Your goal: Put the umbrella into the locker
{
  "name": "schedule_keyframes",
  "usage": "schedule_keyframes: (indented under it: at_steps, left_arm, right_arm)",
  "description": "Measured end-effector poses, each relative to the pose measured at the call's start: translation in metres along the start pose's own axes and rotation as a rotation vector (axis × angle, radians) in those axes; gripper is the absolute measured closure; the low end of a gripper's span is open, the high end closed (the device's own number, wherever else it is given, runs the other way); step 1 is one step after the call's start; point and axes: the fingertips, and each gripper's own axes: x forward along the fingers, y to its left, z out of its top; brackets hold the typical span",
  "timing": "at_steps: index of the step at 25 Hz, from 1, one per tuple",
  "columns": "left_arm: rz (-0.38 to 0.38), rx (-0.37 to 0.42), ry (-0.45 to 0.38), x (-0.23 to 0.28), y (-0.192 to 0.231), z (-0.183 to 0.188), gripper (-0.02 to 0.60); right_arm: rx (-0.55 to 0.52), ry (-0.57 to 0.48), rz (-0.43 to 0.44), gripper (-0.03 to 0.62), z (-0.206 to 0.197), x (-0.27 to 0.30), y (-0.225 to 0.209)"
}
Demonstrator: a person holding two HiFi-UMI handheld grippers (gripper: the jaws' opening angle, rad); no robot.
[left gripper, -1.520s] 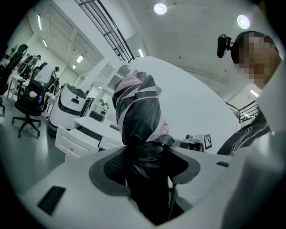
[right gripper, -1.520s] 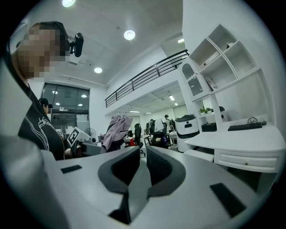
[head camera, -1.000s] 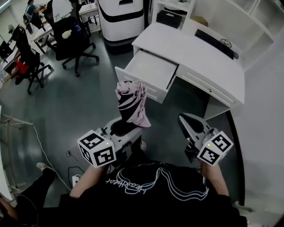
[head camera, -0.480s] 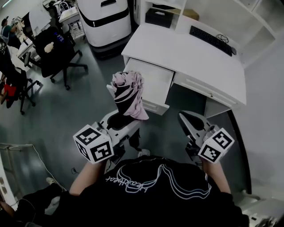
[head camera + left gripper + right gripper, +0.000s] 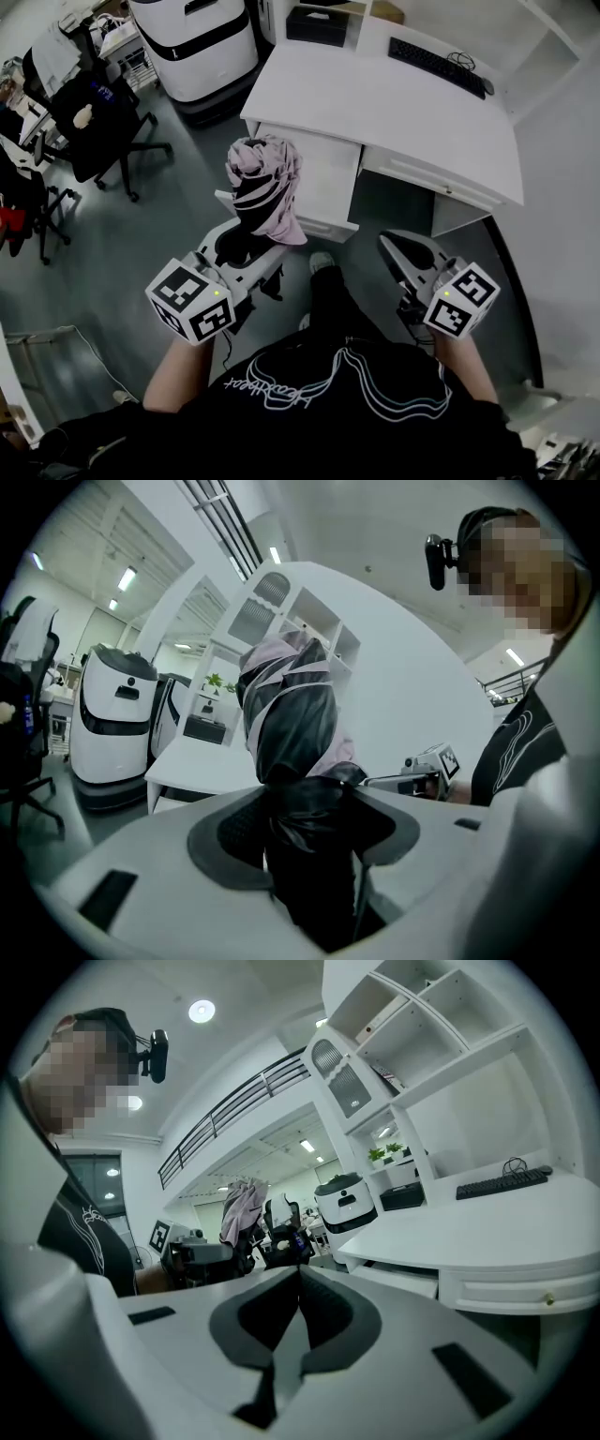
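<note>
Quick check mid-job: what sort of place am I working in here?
Most likely an open-plan office or lab. There is a white desk with a keyboard and an open drawer, office chairs on castors, and a large white-and-black machine beside the desk.

Lower end of umbrella (image 5: 265,192) hidden betw. jaws of left gripper (image 5: 246,251); which end that is, can't tell. Left part of drawer (image 5: 328,180) covered by umbrella. Chair (image 5: 23,202) at far left cut off by edge. Keys of keyboard (image 5: 437,66) too small to tell.
</note>
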Motion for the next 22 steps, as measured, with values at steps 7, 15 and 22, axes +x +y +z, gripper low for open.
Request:
schedule_keyframes:
  at_steps: [7, 15, 22]
  left_arm:
    - [0.017, 0.036, 0.038, 0.027, 0.029, 0.017, 0.358]
    - [0.026, 0.174, 0.164, 0.086, 0.072, 0.029, 0.359]
    - [-0.034, 0.411, 0.327, 0.135, 0.093, 0.016, 0.358]
  right_arm:
    - [0.055, 0.011, 0.017, 0.589, 0.004, 0.034, -0.029]
    - [0.11, 0.003, -0.017, 0.589, 0.021, 0.067, -0.088]
    - [0.159, -0.018, -0.04, 0.588, 0.024, 0.083, -0.132]
